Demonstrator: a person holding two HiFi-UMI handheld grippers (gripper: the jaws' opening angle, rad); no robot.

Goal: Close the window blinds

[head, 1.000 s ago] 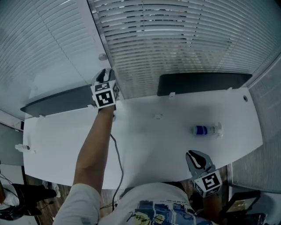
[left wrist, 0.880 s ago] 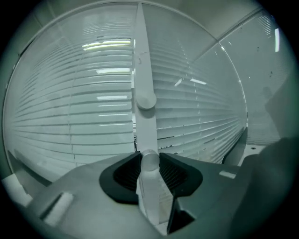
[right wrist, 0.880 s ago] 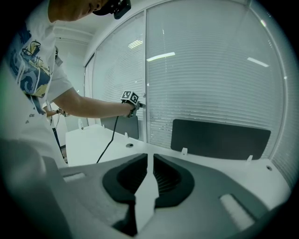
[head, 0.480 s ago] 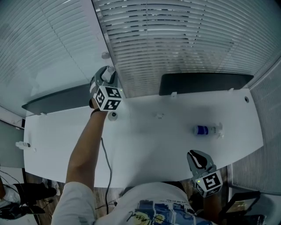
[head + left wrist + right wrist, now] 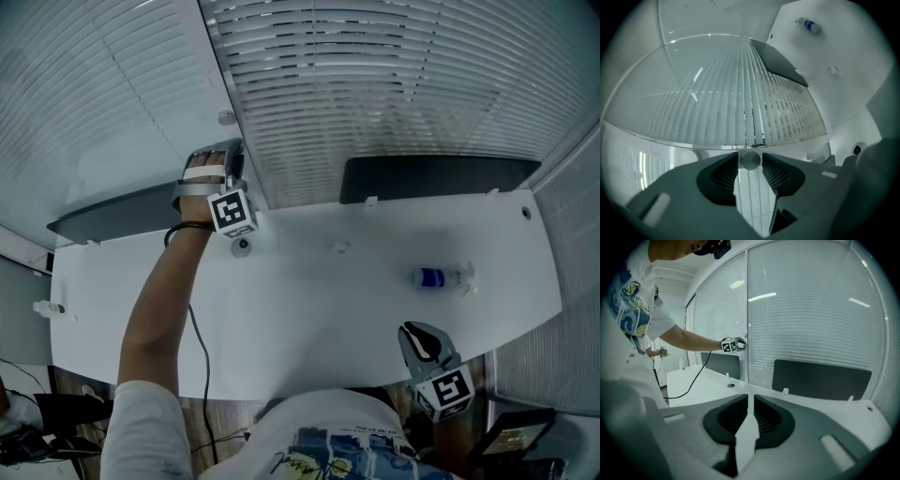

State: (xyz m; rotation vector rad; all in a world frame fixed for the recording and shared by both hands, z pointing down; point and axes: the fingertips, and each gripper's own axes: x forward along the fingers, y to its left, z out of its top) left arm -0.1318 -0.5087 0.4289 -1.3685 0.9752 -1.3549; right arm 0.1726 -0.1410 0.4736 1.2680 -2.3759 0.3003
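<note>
**White counter, slatted window, left tongs at the blind knob**

Slatted blinds (image 5: 375,84) cover the window wall behind a long white counter (image 5: 309,319). At far left, a side panel of slats (image 5: 84,103) looks flat and pale. A dark screen (image 5: 122,214) stands along the counter's back edge below it.

Next comes the person's left arm (image 5: 155,309), stretched across the counter with a cable (image 5: 195,337) hanging beneath it. The left tongs (image 5: 228,155) are up at the white post between the two window panels and point nearly level. In the left gripper view, a small round knob (image 5: 750,160) sits right between their tips. The tongs are spread and have just been narrowing a little. Each tip stands just beside the knob, with no clear squeeze on it. Beyond the knob, thin dark gaps show between the slats, so the blinds are not fully shut. A round grommet (image 5: 243,246) is set in the counter just below the marker cube of the left tongs.

Further right, a second dark screen (image 5: 436,176) stands at the back edge beneath the middle blinds. A small bottle with a blue label (image 5: 441,277) lies on its side on the counter. At the near right edge, the right tongs (image 5: 415,333) hang low by the counter's front and face the window. They are drawn together to a thin slit with nothing in them.
</note>
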